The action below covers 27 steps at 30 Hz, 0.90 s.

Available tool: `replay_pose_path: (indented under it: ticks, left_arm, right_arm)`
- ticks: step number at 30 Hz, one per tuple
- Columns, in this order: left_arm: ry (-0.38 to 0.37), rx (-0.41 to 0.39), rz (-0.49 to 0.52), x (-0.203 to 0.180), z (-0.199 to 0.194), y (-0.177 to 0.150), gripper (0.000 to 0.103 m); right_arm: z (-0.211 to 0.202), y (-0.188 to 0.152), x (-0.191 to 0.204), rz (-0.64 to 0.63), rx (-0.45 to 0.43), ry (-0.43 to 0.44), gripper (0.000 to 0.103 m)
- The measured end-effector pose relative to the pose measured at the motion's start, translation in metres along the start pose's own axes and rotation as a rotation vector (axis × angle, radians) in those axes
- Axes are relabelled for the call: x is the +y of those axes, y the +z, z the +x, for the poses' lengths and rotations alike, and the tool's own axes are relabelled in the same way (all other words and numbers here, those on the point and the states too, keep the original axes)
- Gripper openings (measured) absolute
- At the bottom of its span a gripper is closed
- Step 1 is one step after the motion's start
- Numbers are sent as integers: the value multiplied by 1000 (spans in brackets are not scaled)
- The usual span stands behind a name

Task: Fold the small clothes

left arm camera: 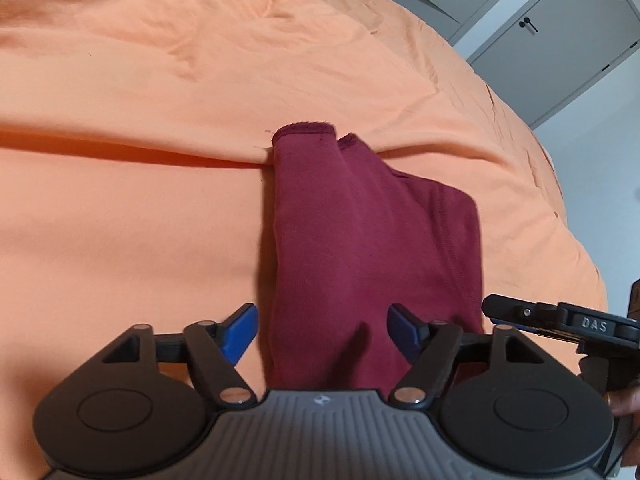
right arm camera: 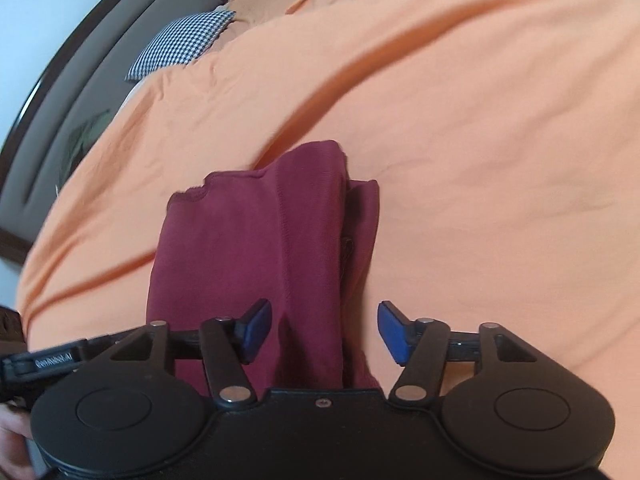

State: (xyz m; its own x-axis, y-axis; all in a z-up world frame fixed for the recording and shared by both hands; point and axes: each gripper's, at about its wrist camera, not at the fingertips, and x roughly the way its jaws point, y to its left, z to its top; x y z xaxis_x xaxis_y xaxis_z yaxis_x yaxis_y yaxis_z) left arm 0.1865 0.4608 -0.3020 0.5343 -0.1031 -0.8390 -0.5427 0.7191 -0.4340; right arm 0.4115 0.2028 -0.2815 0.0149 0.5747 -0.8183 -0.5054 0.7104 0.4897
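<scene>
The left gripper (left arm camera: 322, 334) hangs with jaws spread, pressing nothing; its housing hides the near end of the folded maroon garment (left arm camera: 360, 240), which runs out between and beyond the pads on the orange sheet (left arm camera: 140, 220). The right gripper (right arm camera: 324, 332) likewise stands wide, cloth between its jaws, untouched.

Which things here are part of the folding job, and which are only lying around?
Part of the job: maroon garment, folded on the orange bedsheet; left gripper and right gripper, both open.

Only lying around: checkered pillow, headboard, grey cabinets.
</scene>
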Motion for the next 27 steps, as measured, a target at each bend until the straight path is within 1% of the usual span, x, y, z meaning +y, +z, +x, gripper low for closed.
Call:
replay_pose_path:
  ticks: [1,2,3,5,8,10,13,14,17,18,20,23,27]
  left_arm:
    - [6,-10,-6,-4,-8,-2,86]
    - [16,-24,-15,-8,-14,-4,96]
    - [23,-42,-24,-12,-23,-7,100]
    - [12,-65,-38,-22,-38,-13,102]
    - [-10,-85,-70,-34,-64,-25,102]
    - [-27,-102,-98,-40,-84,-36,102]
    - [-20,-139,-126,-54,-112,-56,103]
    - [-13,-147,-122,-58,-121,-63,103]
    - [30,-116,-85,-75,-141,-85,103]
    - [49,-120,-71,-81,-148,-93,103]
    - [79,-134,-54,-92,-160,-113,103]
    - [94,-138,-41,-107,-176,-141,103]
    - [64,-125,-58,-119,-191,-173,103]
  right_arm:
    - [-5,-2,5,-16,-2,-7,67]
    - [-9,-3,12,-32,-6,-11,73]
    - [-14,-4,17,-45,-13,-13,83]
    - [-30,-7,27,-66,-38,-19,90]
    - [-60,-16,40,-94,-80,-3,100]
    - [-81,-24,47,-113,-105,15,100]
    - [-111,-39,57,-140,-130,39,102]
    - [-122,-45,59,-148,-139,53,102]
    - [-151,-64,61,-148,-158,81,102]
    - [-160,-71,61,-151,-164,89,102]
    - [-176,-86,63,-165,-169,88,102]
    - [-194,-110,64,-201,-159,71,102]
    - [-217,-142,60,-217,-147,61,102]
